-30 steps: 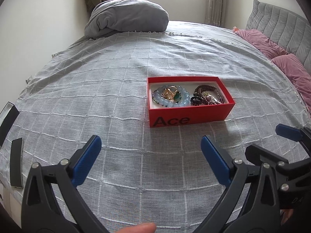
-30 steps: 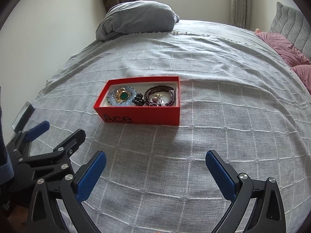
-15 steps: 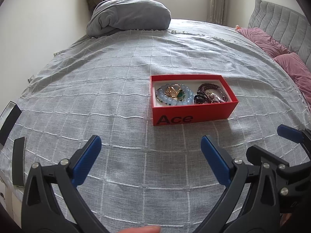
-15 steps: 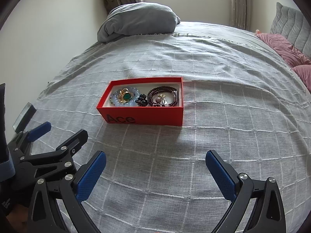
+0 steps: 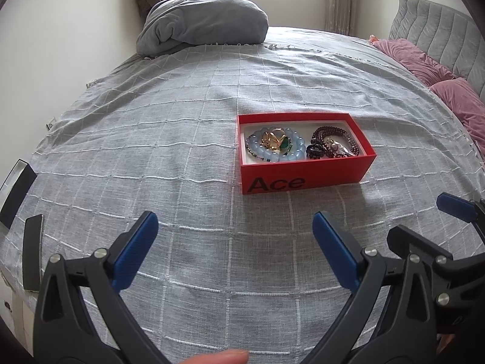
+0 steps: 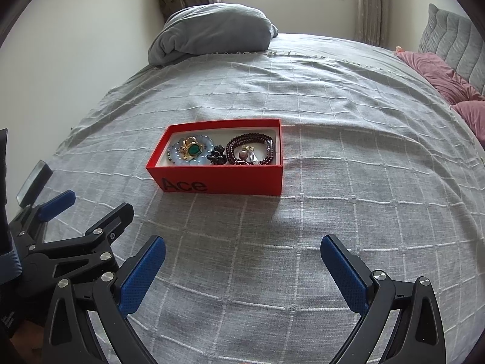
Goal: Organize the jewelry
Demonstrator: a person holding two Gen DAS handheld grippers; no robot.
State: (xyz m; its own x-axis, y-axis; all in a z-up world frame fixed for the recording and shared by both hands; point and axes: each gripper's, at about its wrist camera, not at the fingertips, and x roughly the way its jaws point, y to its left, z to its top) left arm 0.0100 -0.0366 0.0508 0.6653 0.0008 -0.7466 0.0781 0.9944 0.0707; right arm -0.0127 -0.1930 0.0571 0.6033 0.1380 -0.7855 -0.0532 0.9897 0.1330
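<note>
Two grippers spread wide and empty above a grey bed (image 5: 188, 139): left gripper (image 5: 233, 236), right gripper (image 6: 242, 261), side by side, short of the red box (image 6: 218, 179). Inside the box, all visible jewelry: pale blue bead bracelet (image 5: 274, 147) with gold-and-green brooch (image 6: 191, 148) at one end, dark ring (image 6: 216, 156) in the middle, garnet bead strand (image 5: 336, 142) at the other. Over the past second, only a slight closing-in on the box; contents unmoved. Fitting either sorting still ahead or a finished tidy.
</note>
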